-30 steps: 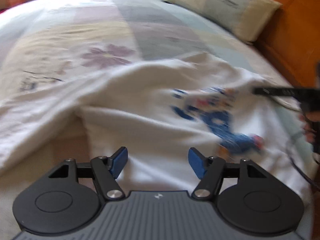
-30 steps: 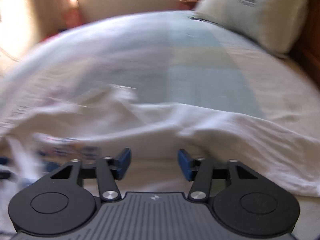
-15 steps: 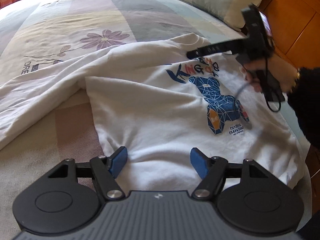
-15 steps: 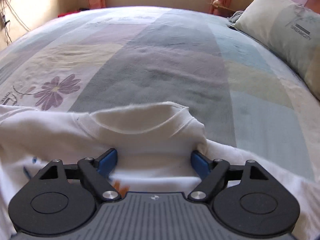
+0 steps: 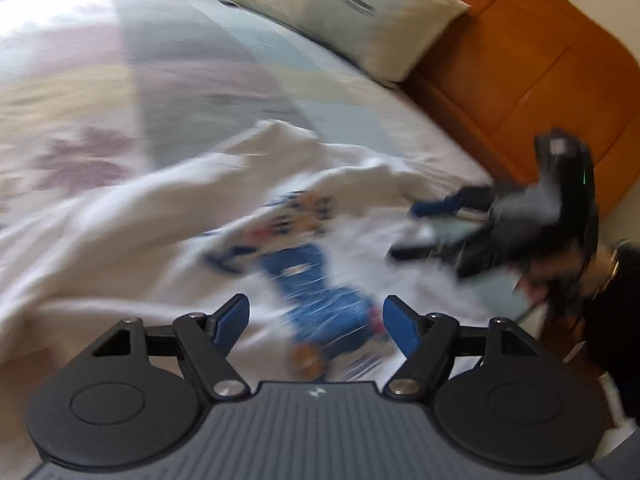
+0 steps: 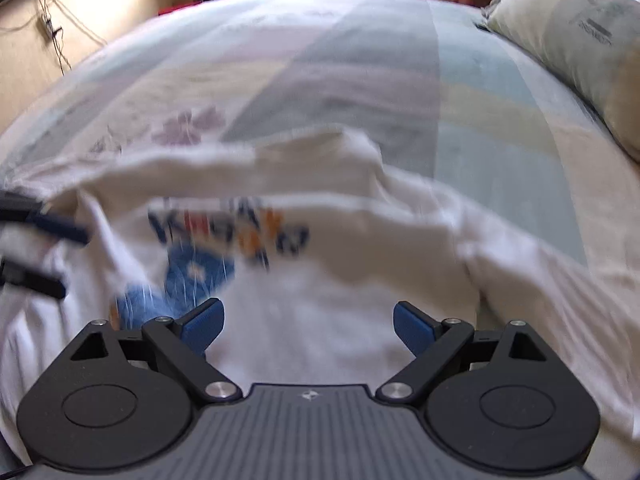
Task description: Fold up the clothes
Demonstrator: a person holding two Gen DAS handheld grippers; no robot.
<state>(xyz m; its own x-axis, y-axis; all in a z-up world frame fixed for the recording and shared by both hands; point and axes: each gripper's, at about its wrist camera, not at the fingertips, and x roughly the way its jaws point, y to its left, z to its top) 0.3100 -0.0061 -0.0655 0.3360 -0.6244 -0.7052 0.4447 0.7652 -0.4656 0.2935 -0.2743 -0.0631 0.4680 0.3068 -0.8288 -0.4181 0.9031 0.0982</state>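
Since 0.5 s ago the right gripper (image 6: 307, 326) has been pulled back from the collar; more of the white sweatshirt (image 6: 340, 300) w/ blue print is now seen ahead of it, and both views are blurred by motion. The sweatshirt is spread print-up on the patchwork bedspread (image 6: 360, 60), sleeves stretched out to each side. The left gripper (image 5: 316, 322) is held over the lower print area, jaws spread, nothing between them. The right gripper's jaws are also spread wide & empty. A pillow (image 5: 352, 12) is seen by the wooden headboard (image 5: 520, 80).
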